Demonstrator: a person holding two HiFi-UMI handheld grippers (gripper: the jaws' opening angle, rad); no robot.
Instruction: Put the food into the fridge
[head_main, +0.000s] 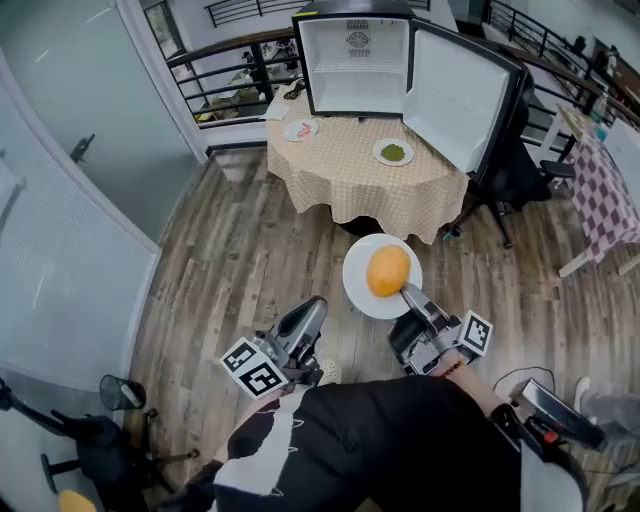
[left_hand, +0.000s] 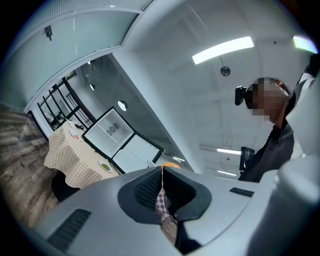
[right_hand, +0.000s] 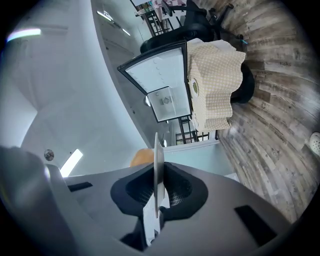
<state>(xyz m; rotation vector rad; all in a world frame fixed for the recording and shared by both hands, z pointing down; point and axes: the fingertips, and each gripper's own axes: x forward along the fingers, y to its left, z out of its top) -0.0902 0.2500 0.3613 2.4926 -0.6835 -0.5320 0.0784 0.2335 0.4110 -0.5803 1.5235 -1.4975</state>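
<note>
Right gripper: jaws pinching the rim of a white plate, which carries a round orange food over the wood floor. Left gripper: jaws pressed together, empty. Beyond: fridge, door open, on a cloth-covered table.

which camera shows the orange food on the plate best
The head view: the whole orange food sits on the plate, which the right gripper clamps by the rim. The right gripper view shows only a sliver behind the plate's edge; the left gripper view shows only a tiny orange speck.
</note>
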